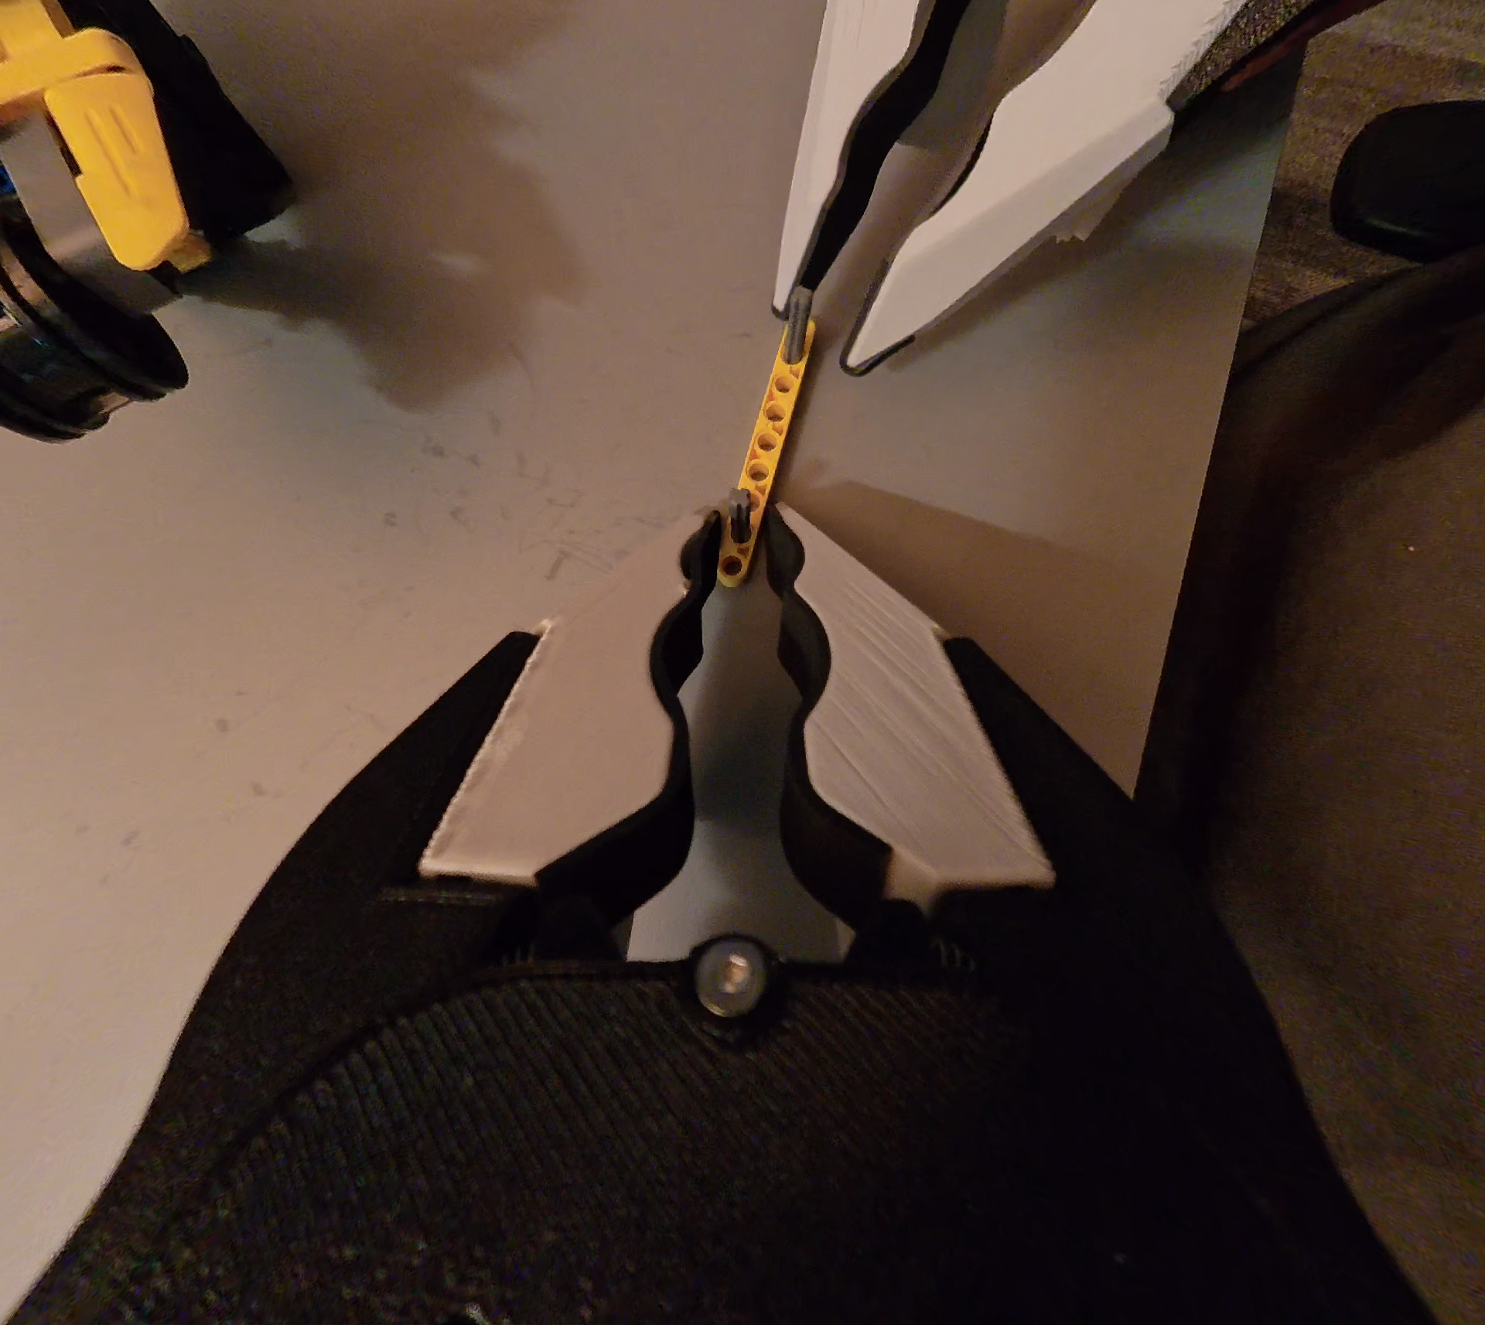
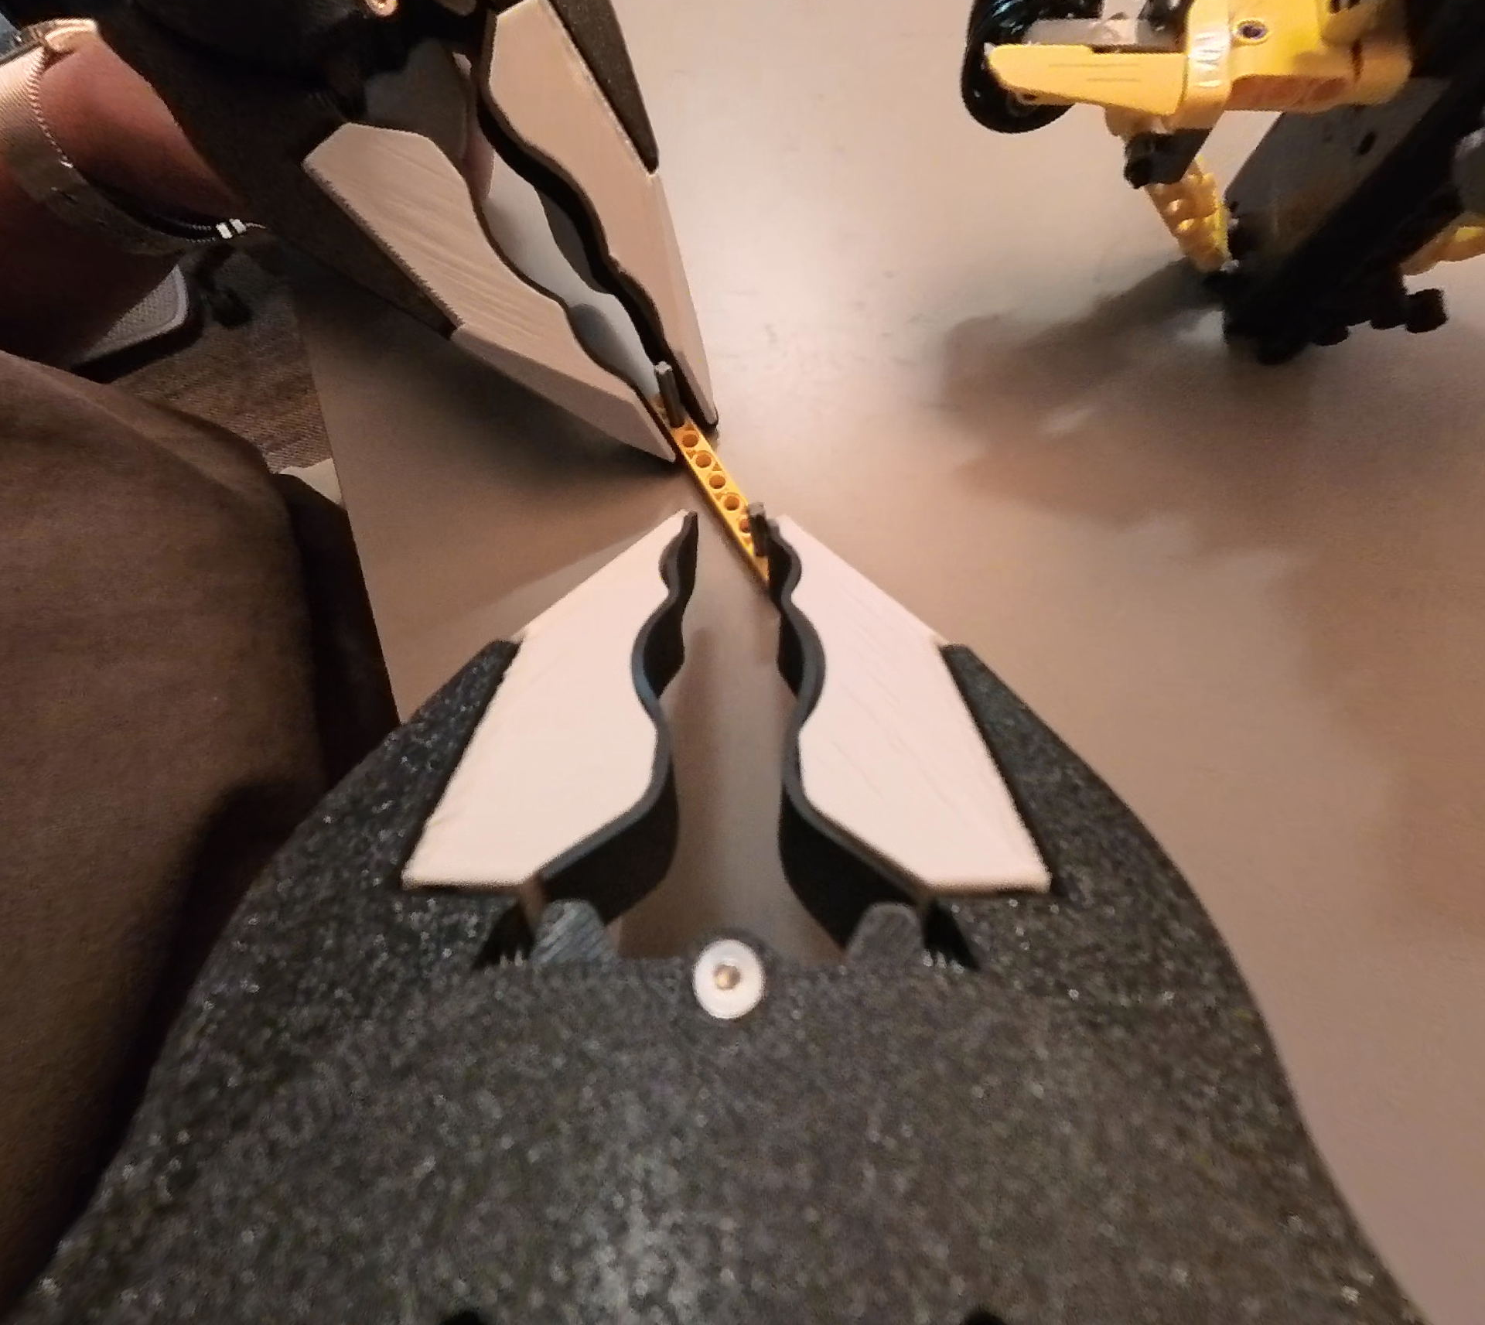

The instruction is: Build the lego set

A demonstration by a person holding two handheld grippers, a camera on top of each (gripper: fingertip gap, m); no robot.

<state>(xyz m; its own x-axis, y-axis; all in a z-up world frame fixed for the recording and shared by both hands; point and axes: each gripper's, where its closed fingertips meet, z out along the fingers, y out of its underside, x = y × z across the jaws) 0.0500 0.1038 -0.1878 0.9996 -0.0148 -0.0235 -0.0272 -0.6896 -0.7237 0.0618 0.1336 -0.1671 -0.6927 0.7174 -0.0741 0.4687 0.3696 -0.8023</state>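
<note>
Left wrist view: I see my left gripper (image 1: pixel 741 537) pinched on the near end of a yellow holed beam (image 1: pixel 769 438), a grey pin (image 1: pixel 737 511) standing at the tips. The right gripper (image 1: pixel 832 330) meets the far end, fingers narrowly parted; one tip touches the second pin (image 1: pixel 797 314). Beam sits low over the grey table (image 1: pixel 402 563). A yellow-black model (image 2: pixel 1253 57) stands well apart.
</note>
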